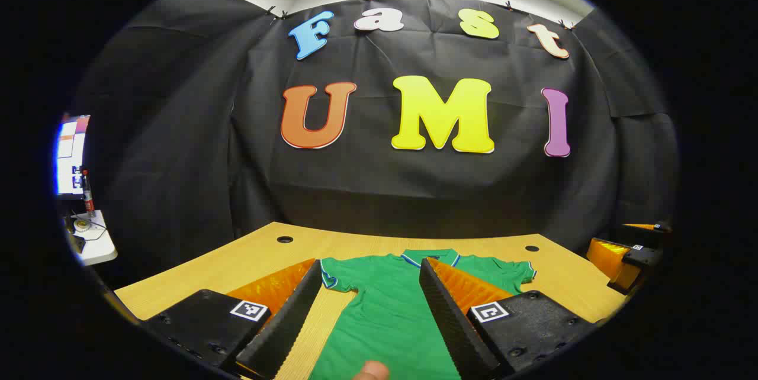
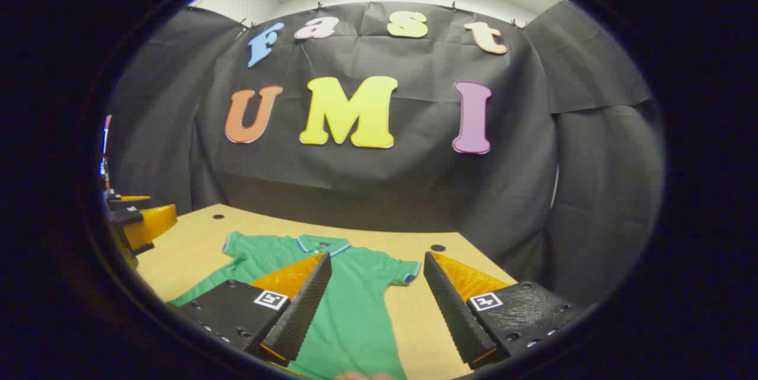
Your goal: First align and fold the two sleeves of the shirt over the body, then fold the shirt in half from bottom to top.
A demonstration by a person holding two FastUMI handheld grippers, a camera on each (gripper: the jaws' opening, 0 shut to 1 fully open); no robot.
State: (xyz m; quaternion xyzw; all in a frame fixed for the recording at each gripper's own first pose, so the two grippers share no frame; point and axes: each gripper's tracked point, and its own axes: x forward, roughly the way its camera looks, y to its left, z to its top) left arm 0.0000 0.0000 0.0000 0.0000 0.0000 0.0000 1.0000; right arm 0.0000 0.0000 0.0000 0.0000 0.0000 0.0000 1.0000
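In the left gripper view, the left gripper [image 1: 370, 303] has its jaws spread wide with nothing between them but air; they hover above the bench [image 1: 260, 255] and frame the near part of a green shirt [image 1: 385, 309]. In the right gripper view, the right gripper [image 2: 376, 303] is likewise spread wide and holds nothing, its two fingers straddling the shirt's right edge and a strip of bare wood. Outward from the jaws, the shirt lies flat on the bench, collar [image 2: 323, 242] pointing to 12 o'clock toward the black cloth wall and hem toward 6 o'clock, nearest the person. Its left sleeve [image 1: 337, 276] reaches out toward 9 o'clock and its right sleeve [image 2: 402, 270] toward 3 o'clock; both lie spread away from the body, flat and unfolded. A fingertip [image 1: 372, 370] shows at the 6 o'clock edge of the left gripper view, over the shirt's lower part. Judging from this, the task has not begun: both sleeve folds are left to do, and the bottom-to-top fold after them. Each gripper seems placed near its own side, ready to reach for a sleeve.
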